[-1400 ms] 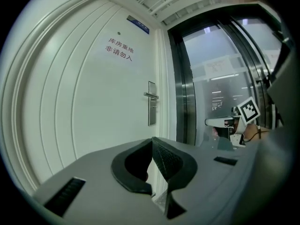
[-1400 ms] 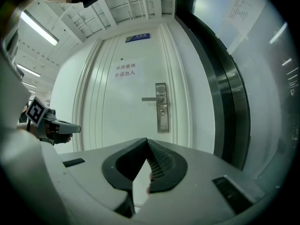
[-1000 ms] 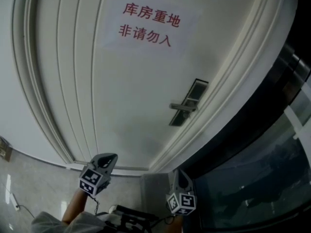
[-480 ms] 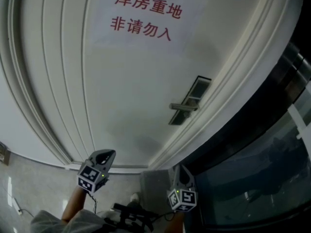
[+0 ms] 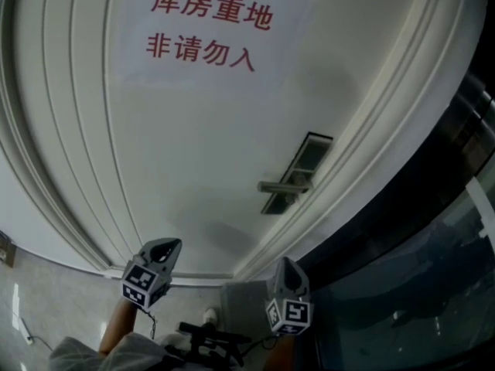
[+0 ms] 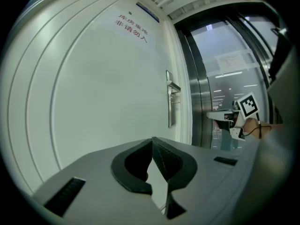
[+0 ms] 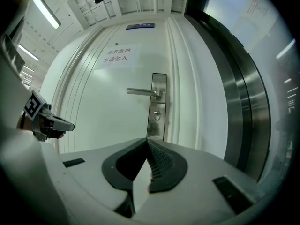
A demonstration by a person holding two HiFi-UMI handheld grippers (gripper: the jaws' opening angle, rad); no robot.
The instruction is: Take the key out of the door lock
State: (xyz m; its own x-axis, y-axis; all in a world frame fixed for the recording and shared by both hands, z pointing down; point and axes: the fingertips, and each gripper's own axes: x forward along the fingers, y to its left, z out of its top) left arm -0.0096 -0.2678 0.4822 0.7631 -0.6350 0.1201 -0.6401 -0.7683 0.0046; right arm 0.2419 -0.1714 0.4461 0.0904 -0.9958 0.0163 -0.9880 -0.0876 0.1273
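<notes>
A white door (image 5: 201,145) fills the head view, with a steel lock plate (image 5: 298,168) and lever handle (image 5: 280,186) at its right side. In the right gripper view the plate (image 7: 157,104) stands straight ahead, and a small key head (image 7: 157,116) shows in the cylinder under the handle (image 7: 143,92). My right gripper (image 7: 147,139) is shut and empty, well short of the lock and low in the head view (image 5: 285,265). My left gripper (image 6: 152,139) is shut and empty too, low at the left (image 5: 170,247), and faces the door from the side.
A paper sign with red characters (image 5: 203,33) hangs high on the door. A dark metal and glass frame (image 5: 433,230) runs along the right of the doorway. Moulded door trim (image 5: 46,153) curves down the left. Pale tiled floor (image 5: 46,300) shows below.
The head view has drifted, so the sign and lock plate sit further left and lower. The right gripper has risen a little towards the door. Both grippers stay shut.
</notes>
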